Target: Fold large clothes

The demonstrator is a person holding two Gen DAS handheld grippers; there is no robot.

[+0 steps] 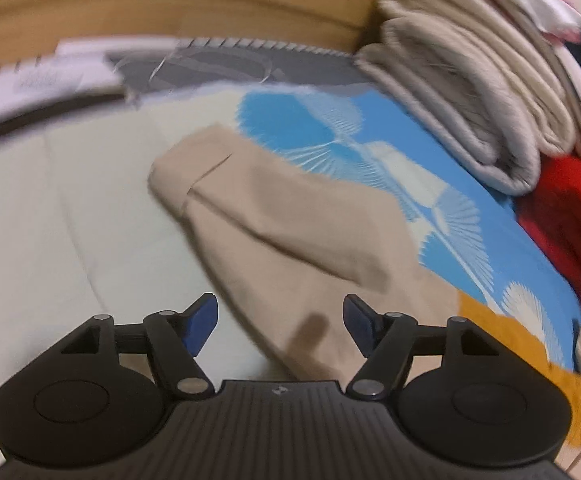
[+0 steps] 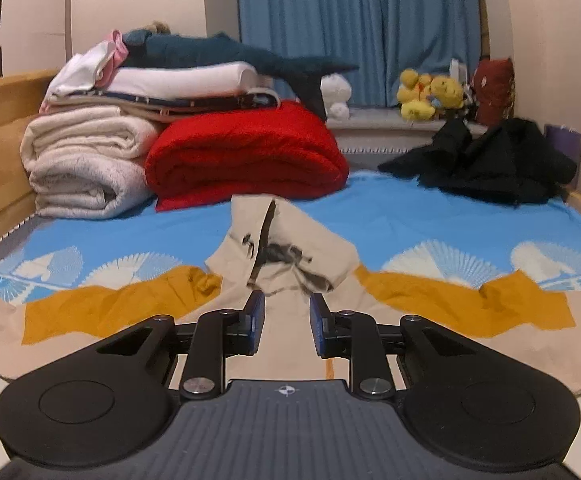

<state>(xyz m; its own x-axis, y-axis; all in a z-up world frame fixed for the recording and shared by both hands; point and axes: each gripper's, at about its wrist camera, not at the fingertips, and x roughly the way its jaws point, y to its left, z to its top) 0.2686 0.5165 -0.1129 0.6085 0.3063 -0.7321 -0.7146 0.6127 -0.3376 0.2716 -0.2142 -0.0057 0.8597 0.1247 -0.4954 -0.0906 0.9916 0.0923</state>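
Both tools, left point(image 1: 280, 326) and right point(image 2: 287, 322), gape empty over the beige garment point(image 2: 286, 248); we risk pinching the bedsheet point(image 2: 410, 216) beneath too.

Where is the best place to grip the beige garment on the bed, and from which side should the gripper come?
Probably the folded-over sleeve end of the beige garment, coming from the near bed edge. Its end lies flat and free on the sheet, and the left gripper already stands open over the cloth.
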